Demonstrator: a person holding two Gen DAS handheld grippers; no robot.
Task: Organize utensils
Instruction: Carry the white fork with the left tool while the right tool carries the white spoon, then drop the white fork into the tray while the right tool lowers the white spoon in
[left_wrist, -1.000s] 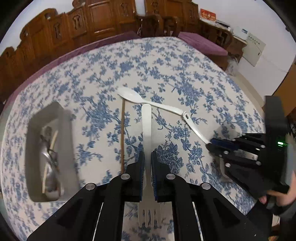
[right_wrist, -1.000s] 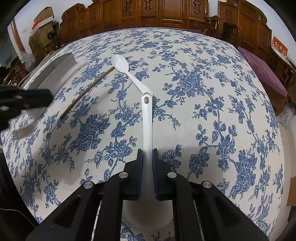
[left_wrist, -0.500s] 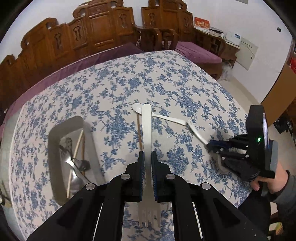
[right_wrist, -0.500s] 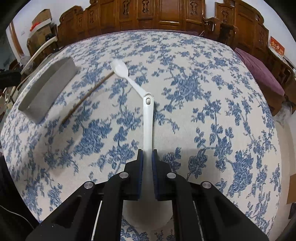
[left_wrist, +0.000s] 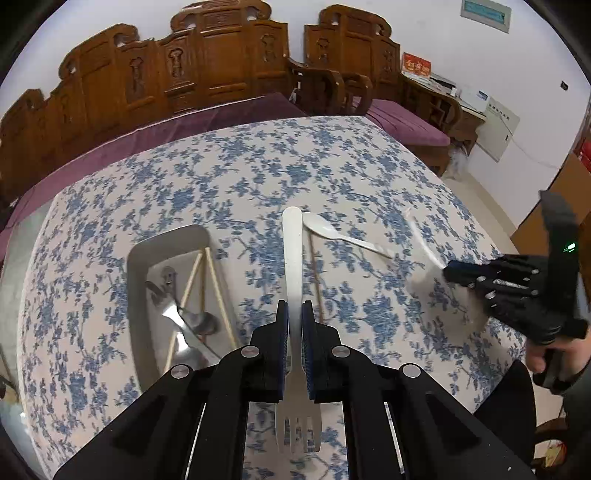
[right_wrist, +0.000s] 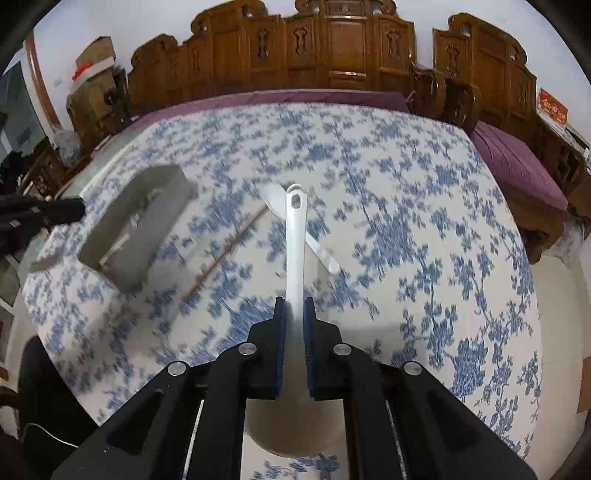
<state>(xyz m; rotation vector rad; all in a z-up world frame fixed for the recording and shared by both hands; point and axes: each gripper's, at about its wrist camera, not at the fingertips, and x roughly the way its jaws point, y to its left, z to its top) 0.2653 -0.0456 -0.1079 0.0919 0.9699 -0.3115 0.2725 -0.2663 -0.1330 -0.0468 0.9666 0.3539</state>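
Left gripper (left_wrist: 294, 325) jaws clamp a white plastic fork (left_wrist: 293, 280); only this view shows the grey tray's (left_wrist: 137, 280) contents. Right gripper (right_wrist: 294, 321) jaws clamp a white plastic ladle (right_wrist: 295, 251).

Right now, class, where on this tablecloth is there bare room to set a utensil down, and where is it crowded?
Free: the cloth beyond the white spoon toward the chairs, and the right side. Crowded: the grey tray, holding chopsticks and a metal spoon, and the strip around the brown chopstick.
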